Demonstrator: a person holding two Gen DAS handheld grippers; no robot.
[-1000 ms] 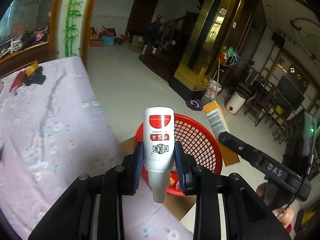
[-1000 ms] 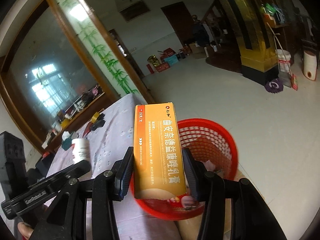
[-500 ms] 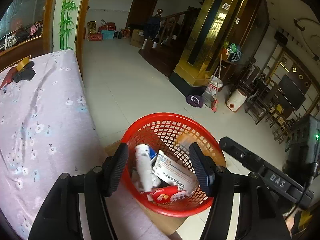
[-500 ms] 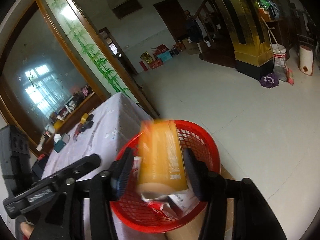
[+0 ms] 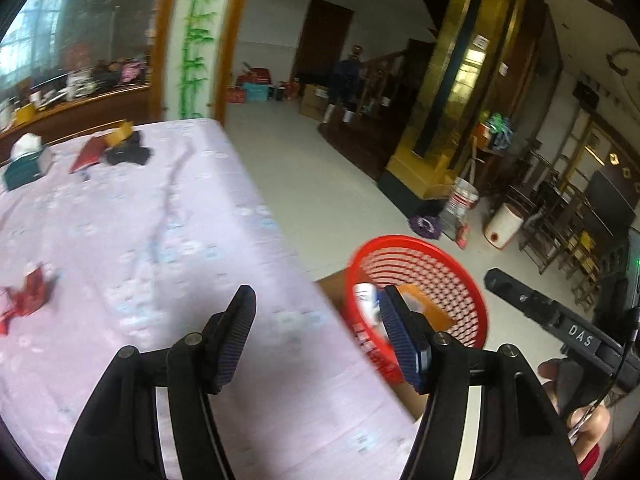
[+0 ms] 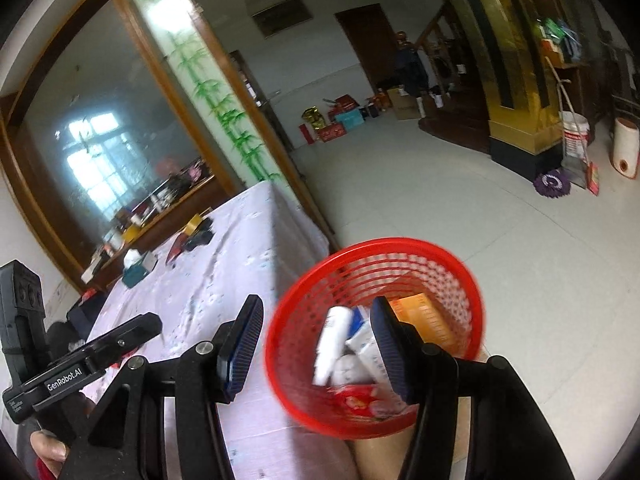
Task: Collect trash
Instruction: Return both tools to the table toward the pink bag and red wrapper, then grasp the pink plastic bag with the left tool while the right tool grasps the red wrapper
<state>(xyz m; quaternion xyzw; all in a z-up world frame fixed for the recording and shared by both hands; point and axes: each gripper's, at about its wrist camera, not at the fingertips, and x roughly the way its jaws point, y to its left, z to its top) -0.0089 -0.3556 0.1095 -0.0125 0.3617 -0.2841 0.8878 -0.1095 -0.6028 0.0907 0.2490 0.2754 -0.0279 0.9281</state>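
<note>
A red mesh basket (image 6: 460, 280) stands beside the table and holds a white bottle (image 6: 330, 344), an orange box (image 6: 424, 316) and other packets. It also shows in the left wrist view (image 5: 460, 280). My left gripper (image 5: 316, 340) is open and empty over the table's right edge. My right gripper (image 6: 316, 344) is open and empty just left of and above the basket. A red crumpled wrapper (image 5: 28, 292) lies on the table at the left.
The table has a lilac flowered cloth (image 5: 140, 240). At its far end lie a tissue box (image 5: 28, 160), a red booklet (image 5: 86, 154) and a black object (image 5: 128, 154). The basket rests on a cardboard box (image 6: 384, 456). White tiled floor lies beyond.
My left gripper let the white bottle drop into the basket and swung left over the table. My right gripper let the orange box drop into the basket. Both are now open.
</note>
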